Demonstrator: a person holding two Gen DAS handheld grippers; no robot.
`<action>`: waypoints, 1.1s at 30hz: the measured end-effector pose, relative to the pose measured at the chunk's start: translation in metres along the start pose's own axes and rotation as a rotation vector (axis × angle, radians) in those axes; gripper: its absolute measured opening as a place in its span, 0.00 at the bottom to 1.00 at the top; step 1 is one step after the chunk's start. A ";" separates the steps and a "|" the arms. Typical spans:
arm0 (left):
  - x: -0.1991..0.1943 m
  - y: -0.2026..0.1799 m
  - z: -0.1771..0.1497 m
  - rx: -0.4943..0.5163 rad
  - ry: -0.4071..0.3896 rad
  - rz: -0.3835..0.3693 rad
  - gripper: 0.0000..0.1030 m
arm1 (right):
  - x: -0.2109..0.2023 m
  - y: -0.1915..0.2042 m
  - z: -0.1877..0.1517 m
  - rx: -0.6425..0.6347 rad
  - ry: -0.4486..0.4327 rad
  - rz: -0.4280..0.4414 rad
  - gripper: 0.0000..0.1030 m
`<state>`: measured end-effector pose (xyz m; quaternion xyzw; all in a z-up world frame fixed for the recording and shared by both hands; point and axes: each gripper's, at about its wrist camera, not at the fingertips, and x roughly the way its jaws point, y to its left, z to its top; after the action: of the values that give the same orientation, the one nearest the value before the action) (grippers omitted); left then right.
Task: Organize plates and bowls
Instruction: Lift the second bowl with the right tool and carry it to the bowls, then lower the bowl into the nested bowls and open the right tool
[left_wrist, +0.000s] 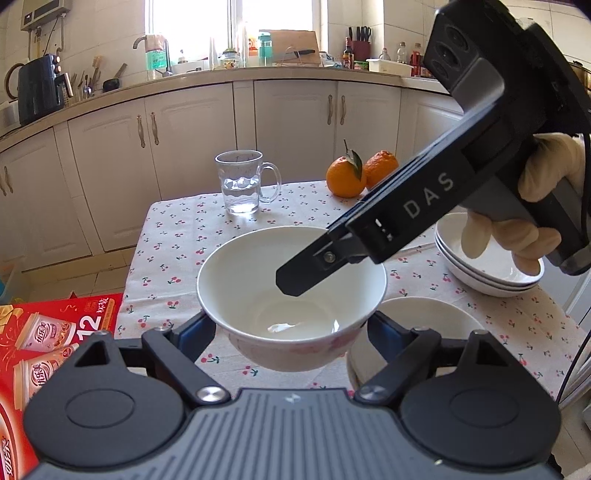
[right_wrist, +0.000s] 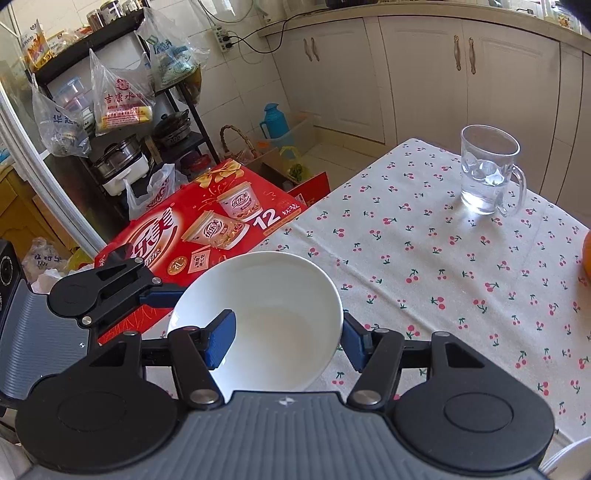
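A white bowl (left_wrist: 291, 295) with a faint red pattern hangs above the cherry-print tablecloth (left_wrist: 177, 240). My left gripper (left_wrist: 291, 332) is shut on it, blue pads against its outer sides. My right gripper (right_wrist: 288, 339) reaches over it from the right; one blue pad (right_wrist: 220, 341) is inside the bowl (right_wrist: 258, 317), the other outside its rim. Whether it pinches the rim I cannot tell. A second white bowl (left_wrist: 424, 321) sits on the table just right of the held one. A stack of white plates (left_wrist: 487, 273) lies at the right.
A glass mug (left_wrist: 243, 182) with water stands at the table's far side, two oranges (left_wrist: 347, 173) to its right. A red gift box (right_wrist: 199, 229) sits beside the table's left edge. Kitchen cabinets and a counter lie beyond.
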<state>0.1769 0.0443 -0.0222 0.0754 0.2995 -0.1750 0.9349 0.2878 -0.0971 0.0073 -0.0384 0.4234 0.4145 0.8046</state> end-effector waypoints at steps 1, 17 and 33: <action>-0.003 -0.003 0.000 0.004 -0.001 -0.002 0.86 | -0.003 0.002 -0.003 -0.001 -0.002 -0.005 0.65; -0.033 -0.044 0.001 0.066 -0.040 -0.036 0.86 | -0.055 0.019 -0.042 0.008 -0.066 -0.058 0.65; -0.021 -0.069 -0.011 0.099 0.022 -0.107 0.86 | -0.072 0.010 -0.086 0.067 -0.062 -0.090 0.65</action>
<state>0.1295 -0.0111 -0.0216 0.1075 0.3044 -0.2387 0.9159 0.2038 -0.1718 0.0065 -0.0176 0.4100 0.3645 0.8359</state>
